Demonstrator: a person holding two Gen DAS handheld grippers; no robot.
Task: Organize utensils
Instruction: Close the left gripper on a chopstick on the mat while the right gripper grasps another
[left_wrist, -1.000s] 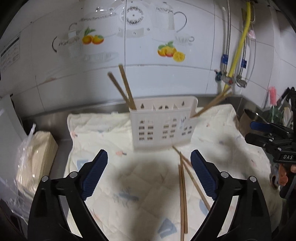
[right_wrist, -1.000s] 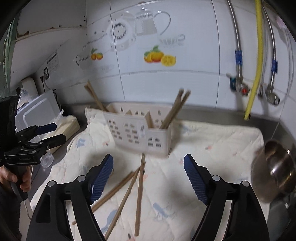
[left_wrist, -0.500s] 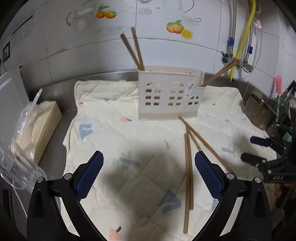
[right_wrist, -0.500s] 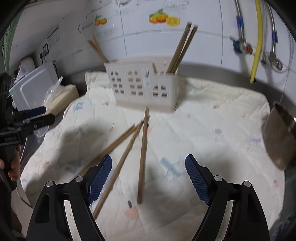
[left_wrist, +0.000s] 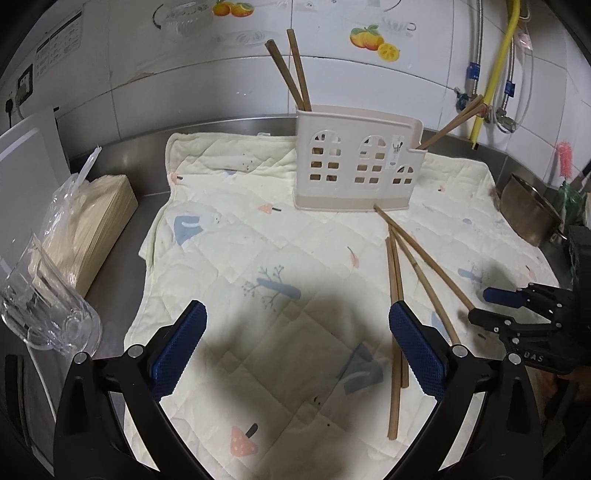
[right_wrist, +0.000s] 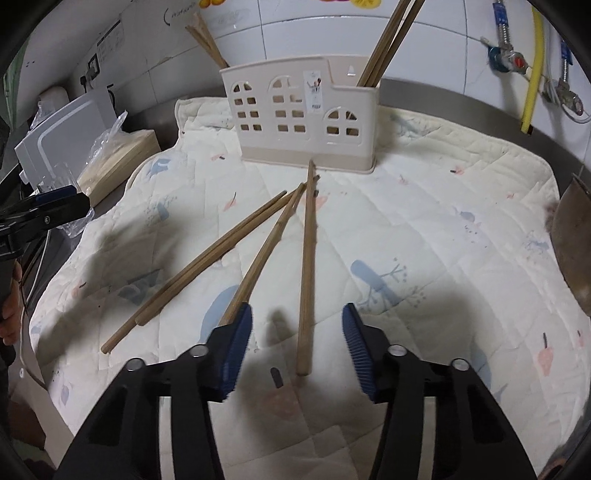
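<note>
One chopstick (right_wrist: 307, 266) lies between the right gripper's (right_wrist: 297, 349) spread fingers (right_wrist: 236, 350).

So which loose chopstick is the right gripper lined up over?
Find the cream house-shaped holder on the quilted mat. Four chopsticks fan out before it; the target chopstick is the rightmost, lying alone and running straight back between the right gripper fingers.

You face a white tiled wall (left_wrist: 221, 85) with fruit decals (left_wrist: 373, 38); a yellow hose (left_wrist: 496, 70) hangs upper right.
</note>
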